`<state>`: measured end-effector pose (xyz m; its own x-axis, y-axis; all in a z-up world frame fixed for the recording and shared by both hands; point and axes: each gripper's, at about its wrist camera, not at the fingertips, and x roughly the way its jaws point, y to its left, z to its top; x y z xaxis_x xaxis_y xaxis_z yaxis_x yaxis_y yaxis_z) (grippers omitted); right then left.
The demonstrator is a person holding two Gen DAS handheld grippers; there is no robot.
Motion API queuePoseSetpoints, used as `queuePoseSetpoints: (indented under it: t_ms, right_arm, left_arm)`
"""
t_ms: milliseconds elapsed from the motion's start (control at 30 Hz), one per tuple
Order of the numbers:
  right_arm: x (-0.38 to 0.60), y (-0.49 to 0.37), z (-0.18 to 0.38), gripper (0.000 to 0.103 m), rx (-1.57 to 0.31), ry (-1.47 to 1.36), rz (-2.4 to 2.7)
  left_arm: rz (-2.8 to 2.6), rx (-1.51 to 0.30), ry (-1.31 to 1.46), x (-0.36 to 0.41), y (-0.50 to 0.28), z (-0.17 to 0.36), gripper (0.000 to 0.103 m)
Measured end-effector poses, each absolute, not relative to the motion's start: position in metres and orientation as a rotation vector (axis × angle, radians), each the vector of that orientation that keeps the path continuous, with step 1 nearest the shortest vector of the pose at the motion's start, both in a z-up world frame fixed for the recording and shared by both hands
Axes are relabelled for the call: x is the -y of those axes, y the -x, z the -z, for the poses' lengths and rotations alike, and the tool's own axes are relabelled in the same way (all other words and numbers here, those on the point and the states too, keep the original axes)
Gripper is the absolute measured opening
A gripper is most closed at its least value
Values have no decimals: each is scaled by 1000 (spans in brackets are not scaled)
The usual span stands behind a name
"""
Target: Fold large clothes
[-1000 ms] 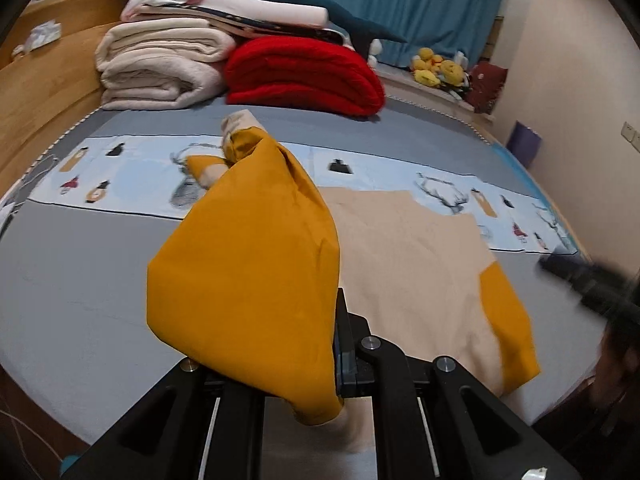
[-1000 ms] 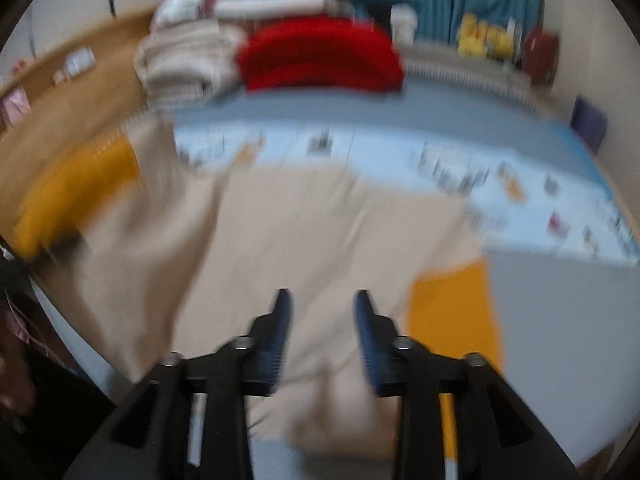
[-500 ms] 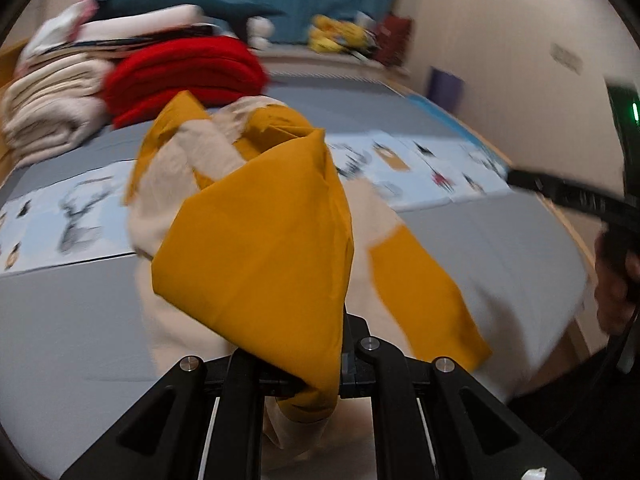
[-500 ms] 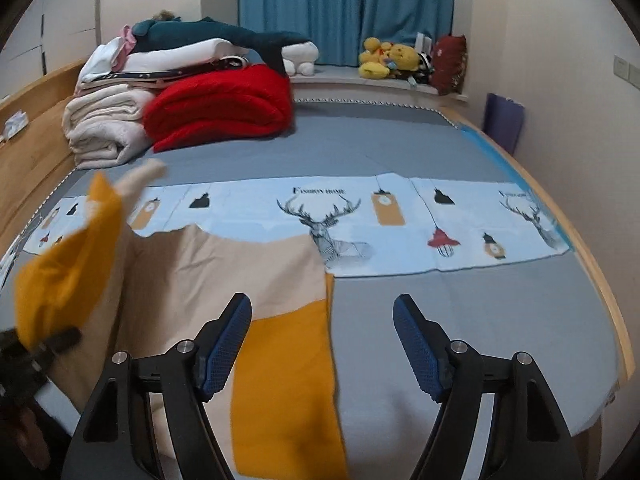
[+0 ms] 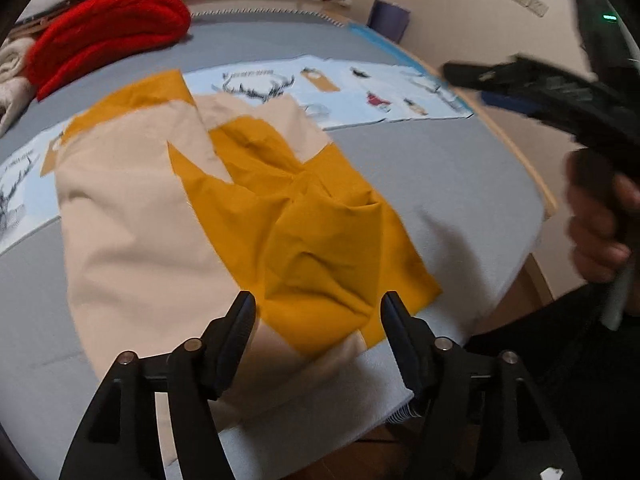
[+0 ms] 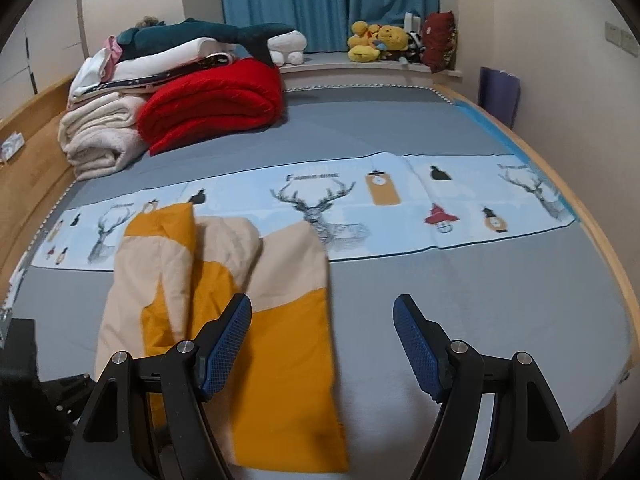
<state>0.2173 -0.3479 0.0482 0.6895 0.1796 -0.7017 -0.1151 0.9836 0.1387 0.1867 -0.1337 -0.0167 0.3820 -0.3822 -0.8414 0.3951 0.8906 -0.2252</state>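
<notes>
A beige and mustard-yellow garment (image 5: 168,216) lies partly folded on the grey bed (image 5: 452,184), a crumpled yellow sleeve (image 5: 320,236) laid across its body. My left gripper (image 5: 318,312) is open and empty just above the garment's near edge. In the right wrist view the garment (image 6: 280,344) lies at the lower left. My right gripper (image 6: 322,320) is open and empty, over the garment's right edge. The right gripper also shows blurred at the far right of the left wrist view (image 5: 560,96).
A red blanket (image 6: 216,104), cream blankets (image 6: 100,136) and stacked clothes sit at the bed's head. A pale blue deer-print strip (image 6: 360,200) crosses the bed. Plush toys (image 6: 380,40) line the window ledge. The wooden bed frame (image 6: 592,248) runs along the right.
My left gripper swung the yellow sleeve to the right, laid it across the garment and opened. My right gripper opened wide and moved to the garment's right side.
</notes>
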Motion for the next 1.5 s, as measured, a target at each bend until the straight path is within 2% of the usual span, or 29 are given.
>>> queuePoseSetpoints:
  t_ms: [233,400,700,867,1133,1500]
  right_arm:
    - [313,-221,-42,74,-822,-92,-271]
    - [287,-224,-33,74,-861,-80,-326]
    - [268,-233,-25,74,-901,-102,-343]
    - [276,-248,-7,74,-1004,-277,-393]
    - [253,-264,36,75,-1215,-367,-489]
    - [215,-263,64,75,-1327,-95,-447]
  left_arm:
    - [516,-934,10,96,-159,-26,64]
    - [336,-899,35,54,-162,-35,64]
    - [49,-933,135,-20,-170,-30,64]
    - [-62,-1010,235,-56,-173,-12,63]
    - [-71,-1057,219,-52,-174,-2,63]
    - [-78,-1083,196,-49,-178,3,63]
